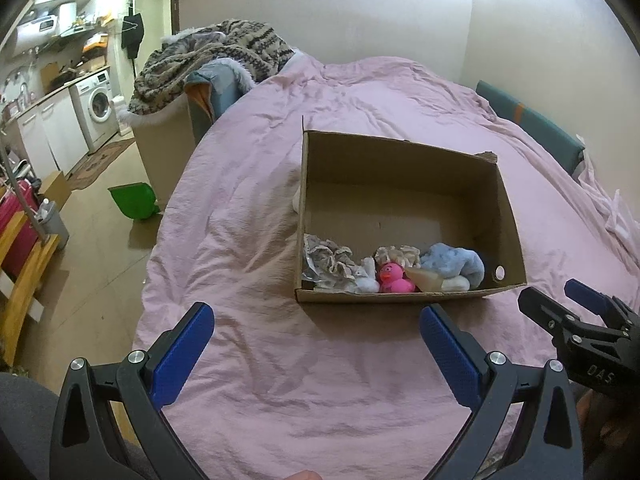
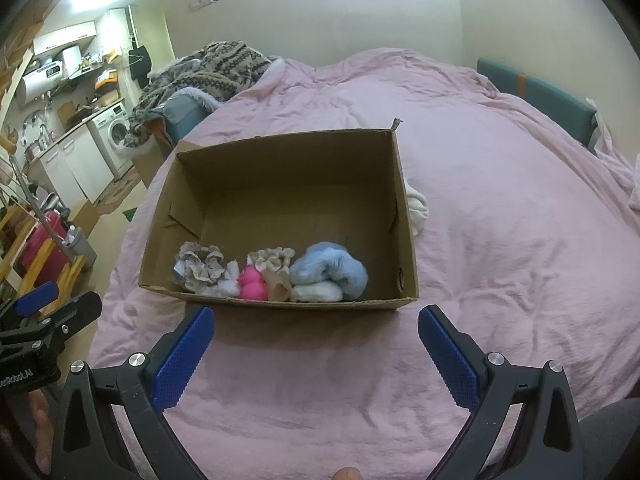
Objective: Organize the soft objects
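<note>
Bed (image 2: 500, 240), pink cover; cardboard box (image 2: 404, 216) mid-bed.
White sock (image 2: 418, 206) beside box: light, limp, pinch bunched middle. Both hand-held grippers, left (image 1: 316, 330) and right (image 2: 316, 330), gape empty.

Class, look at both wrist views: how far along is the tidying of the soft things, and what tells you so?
Done: a scrunchie, pink duck and blue sock lie along the near wall of the box. In hand: nothing; the left claw and right claw are both open and empty above the pink sheet. Left: one white cloth lies on the sheet against the outside of the box.
</note>
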The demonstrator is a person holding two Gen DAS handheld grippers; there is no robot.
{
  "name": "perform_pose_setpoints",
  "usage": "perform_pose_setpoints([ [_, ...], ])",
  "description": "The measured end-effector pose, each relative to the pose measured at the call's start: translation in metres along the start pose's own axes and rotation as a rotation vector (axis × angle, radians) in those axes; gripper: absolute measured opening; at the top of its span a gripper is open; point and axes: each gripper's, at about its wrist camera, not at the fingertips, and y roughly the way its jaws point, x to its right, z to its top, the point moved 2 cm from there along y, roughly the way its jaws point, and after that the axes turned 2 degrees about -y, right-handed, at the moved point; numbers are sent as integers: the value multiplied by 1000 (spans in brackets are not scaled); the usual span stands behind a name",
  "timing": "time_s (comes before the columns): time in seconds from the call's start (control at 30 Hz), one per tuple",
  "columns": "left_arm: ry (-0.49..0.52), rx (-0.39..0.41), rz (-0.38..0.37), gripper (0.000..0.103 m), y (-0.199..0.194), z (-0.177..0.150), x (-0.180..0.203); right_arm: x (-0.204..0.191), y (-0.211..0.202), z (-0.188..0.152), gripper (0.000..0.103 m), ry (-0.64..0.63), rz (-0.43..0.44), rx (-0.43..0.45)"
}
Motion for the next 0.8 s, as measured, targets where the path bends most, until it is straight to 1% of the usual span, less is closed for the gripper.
perform_pose_setpoints([
  [0.8, -8, -5, -4, 102, 3, -1, -1, 2, 0, 1, 103, -5, -4, -2],
])
